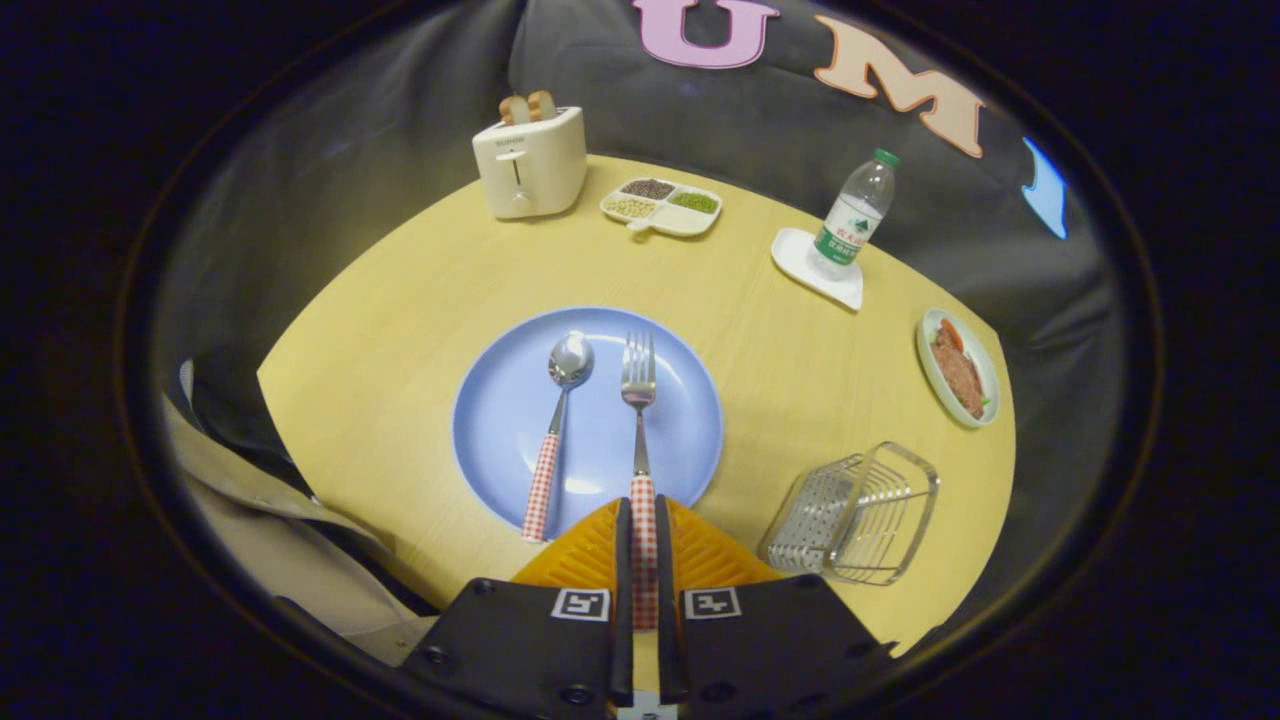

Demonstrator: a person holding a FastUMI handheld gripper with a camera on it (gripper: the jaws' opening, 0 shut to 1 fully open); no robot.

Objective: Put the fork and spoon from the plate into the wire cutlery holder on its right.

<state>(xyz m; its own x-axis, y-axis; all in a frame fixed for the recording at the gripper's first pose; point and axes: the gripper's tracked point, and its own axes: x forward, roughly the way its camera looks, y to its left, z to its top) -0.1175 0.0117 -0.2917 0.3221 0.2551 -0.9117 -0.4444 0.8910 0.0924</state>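
Gripper view looks across a pale yellow wooden worktop with a round blue plate at its middle. On the plate lie a steel spoon with a red-and-white checked handle and, just to its right, a steel fork with the same red-and-white checked handle, both roughly parallel with their heads pointing away from the gripper. The fingers are drawn almost together, one on each side of the fork's checked handle, with only the handle's width between them, so they look clenched on it near its end; the fork's tines and neck lie over the plate. The spoon lies free to the left of the fingers, its handle end reaching over the plate's near rim. To the right of the plate, on the worktop and apart from it, stands the silver wire cutlery holder, tilted in this view. Beyond the plate are a cream toaster with two slices of bread in its slots, a white divided dish of beans and grains, a clear plastic water bottle with a green cap standing on a white coaster, and a small oval dish of food near the right edge. A beige sleeve shows left of the fingers.
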